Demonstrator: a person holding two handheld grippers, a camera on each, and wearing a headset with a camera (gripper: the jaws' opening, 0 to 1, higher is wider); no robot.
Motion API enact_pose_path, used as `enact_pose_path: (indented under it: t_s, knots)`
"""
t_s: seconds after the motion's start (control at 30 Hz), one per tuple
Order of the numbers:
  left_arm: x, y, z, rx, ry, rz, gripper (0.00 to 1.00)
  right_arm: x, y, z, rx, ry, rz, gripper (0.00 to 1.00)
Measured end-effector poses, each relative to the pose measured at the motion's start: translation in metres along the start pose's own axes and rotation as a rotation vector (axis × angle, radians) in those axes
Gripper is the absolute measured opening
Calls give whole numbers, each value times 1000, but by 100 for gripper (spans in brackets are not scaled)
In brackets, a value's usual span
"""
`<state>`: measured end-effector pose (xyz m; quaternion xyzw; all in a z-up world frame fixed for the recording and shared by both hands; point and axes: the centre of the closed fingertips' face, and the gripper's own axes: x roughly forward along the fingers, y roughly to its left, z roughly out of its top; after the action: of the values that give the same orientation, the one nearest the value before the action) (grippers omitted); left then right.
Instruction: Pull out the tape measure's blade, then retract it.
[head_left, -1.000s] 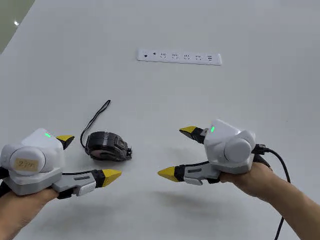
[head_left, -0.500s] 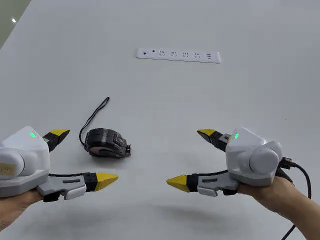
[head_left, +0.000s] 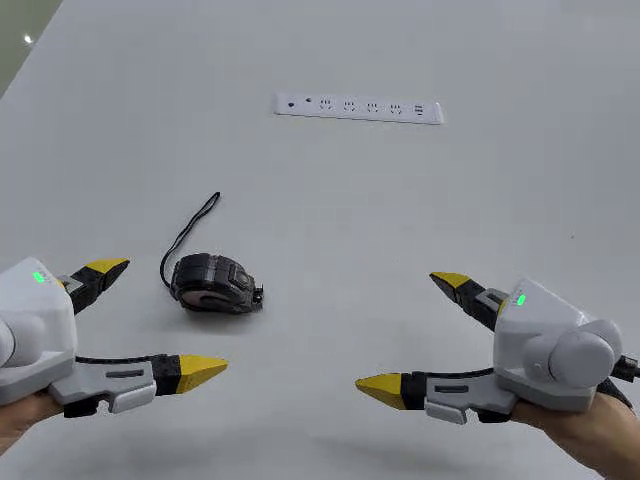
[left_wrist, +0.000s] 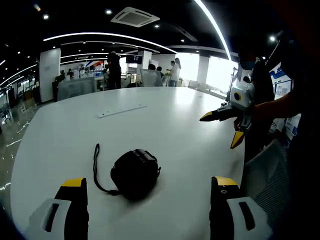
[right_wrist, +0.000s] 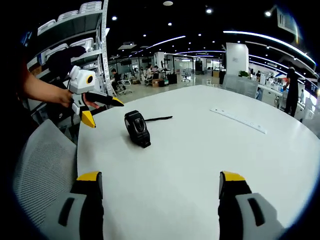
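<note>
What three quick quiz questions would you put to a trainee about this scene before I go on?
1. True or false: the left gripper is shut on the tape measure.
2. What lies on the table beyond the tape measure? A) power strip B) scissors C) cup
3. Fill in: the jaws of the right gripper stand ____.
Key: 1 false, the tape measure lies free on the table, blade not drawn out; 2 A; 3 open.
</note>
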<state>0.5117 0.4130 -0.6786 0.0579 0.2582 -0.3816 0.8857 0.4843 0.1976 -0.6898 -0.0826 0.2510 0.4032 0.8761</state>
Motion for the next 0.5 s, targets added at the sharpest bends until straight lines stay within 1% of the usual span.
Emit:
enact_pose_path:
  t_s: [0.07,0.17,0.33,0.5]
  knots:
    - [-2,-1,1,-7,-8,2,100,-4,1,-1,3,-3,-9,99]
    - [-4,-3,-2,-10,-8,0,100,-8,2,-2,3,-10,-13,99]
    - [-7,-8,-5,-9,-3,-8,100,-10,3,-4,3,10,-10,99]
    - [-8,-9,-7,-11,-4,-15,100,-10,3,-2,-1,7,-5,99]
